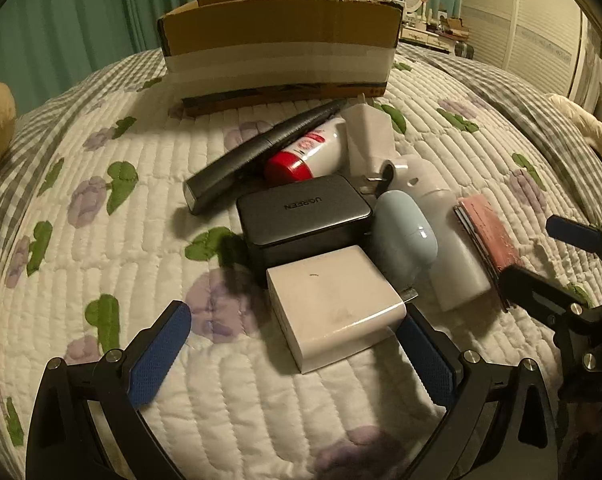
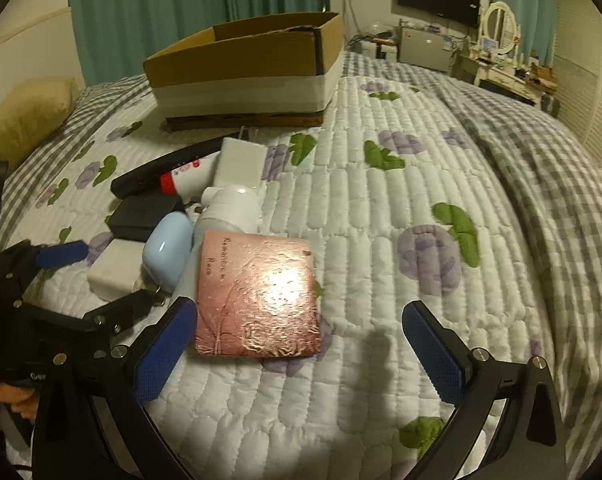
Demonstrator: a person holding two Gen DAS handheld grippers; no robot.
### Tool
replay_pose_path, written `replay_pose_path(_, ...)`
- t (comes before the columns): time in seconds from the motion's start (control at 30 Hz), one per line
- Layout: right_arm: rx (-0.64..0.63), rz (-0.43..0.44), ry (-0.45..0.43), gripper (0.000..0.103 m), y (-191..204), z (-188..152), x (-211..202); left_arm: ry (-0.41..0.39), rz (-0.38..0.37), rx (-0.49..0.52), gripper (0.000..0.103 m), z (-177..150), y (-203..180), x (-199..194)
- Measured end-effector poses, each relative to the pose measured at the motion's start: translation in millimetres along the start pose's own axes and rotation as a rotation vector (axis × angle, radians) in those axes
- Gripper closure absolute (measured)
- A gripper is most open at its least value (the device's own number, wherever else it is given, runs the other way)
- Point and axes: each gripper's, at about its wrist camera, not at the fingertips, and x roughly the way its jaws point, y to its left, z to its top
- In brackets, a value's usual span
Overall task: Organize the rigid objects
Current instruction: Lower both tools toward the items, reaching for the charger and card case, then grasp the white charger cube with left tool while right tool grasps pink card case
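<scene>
A pile of small items lies on the quilted bed. Nearest my open left gripper [image 1: 293,356] is a white charger block [image 1: 333,304], lying between its fingers close to the right pad. Behind that block are a black charger [image 1: 305,216], a light blue case [image 1: 405,240], a white bottle [image 1: 449,240], a red-capped tube [image 1: 309,152], a dark long device [image 1: 261,152] and a white adapter [image 1: 367,136]. My right gripper [image 2: 299,352] is open around the near edge of a pink embossed box [image 2: 257,296], whose left side is by the left pad. An open cardboard box [image 1: 277,48] stands behind the pile.
The cardboard box [image 2: 241,68] sits at the back of the bed. A tan pillow [image 2: 25,120] lies far left. The quilt [image 2: 401,200] spreads right of the pile toward a grey checked cover [image 2: 549,184]. A dresser with a mirror [image 2: 501,40] stands beyond.
</scene>
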Motion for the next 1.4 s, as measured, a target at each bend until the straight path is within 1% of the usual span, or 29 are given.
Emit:
replay_pose_path(0.13, -0.003, 0.043, 0.057, 0.000, 0, -1, 11, -0.010, -0.004, 0.005, 0.005, 1, 3, 0)
replay_pose_path(0.23, -0.020, 0.046, 0.084, 0.000, 4, -1, 23, -0.016, -0.026, 0.028, 0.017, 1, -1, 0)
replay_pose_path(0.3, -0.027, 0.051, 0.083, 0.000, 6, 1, 28, -0.020, -0.053, 0.051, 0.033, 0, -6, -1)
replay_pose_path(0.33, -0.037, 0.051, 0.086, 0.000, 7, 2, 31, -0.022, -0.057, 0.062, 0.036, 0, -9, -2)
replay_pose_path(0.43, -0.057, 0.052, 0.089, 0.002, 9, 1, 33, -0.027, -0.060, 0.064, 0.036, -1, -9, -3)
replay_pose_path(0.5, -0.068, 0.052, 0.084, 0.010, 10, 1, 31, -0.030, -0.066, 0.056, 0.037, -1, -8, -5)
replay_pose_path(0.53, -0.081, 0.048, 0.080, 0.027, 12, 0, 29, -0.033, -0.063, 0.056, 0.037, -1, -8, -6)
replay_pose_path(0.57, -0.087, 0.042, 0.077, 0.037, 14, 1, 28, -0.035, -0.060, 0.056, 0.038, -1, -8, -7)
replay_pose_path(0.8, -0.047, 0.063, 0.050, 0.038, 8, 1, 21, -0.058, -0.044, 0.046, 0.040, -2, -4, -17)
replay_pose_path(1.1, -0.050, 0.021, 0.010, 0.039, 12, 0, 8, -0.091, -0.014, 0.048, 0.044, -6, 5, -33)
replay_pose_path(1.2, -0.060, -0.002, -0.016, 0.042, 15, 1, -2, -0.107, -0.007, 0.041, 0.045, -8, 8, -40)
replay_pose_path(1.23, -0.066, -0.015, -0.017, 0.068, 16, 1, -4, -0.112, -0.005, 0.040, 0.045, -8, 9, -41)
replay_pose_path(1.27, -0.063, 0.002, -0.005, 0.089, 16, 1, -5, -0.116, -0.004, 0.039, 0.046, -8, 9, -43)
replay_pose_path(1.3, -0.043, -0.003, -0.001, 0.092, 15, 2, -5, -0.119, -0.004, 0.039, 0.046, -8, 10, -45)
replay_pose_path(1.4, -0.026, 0.006, 0.005, 0.093, 12, 0, -4, -0.126, -0.004, 0.033, 0.046, -9, 11, -48)
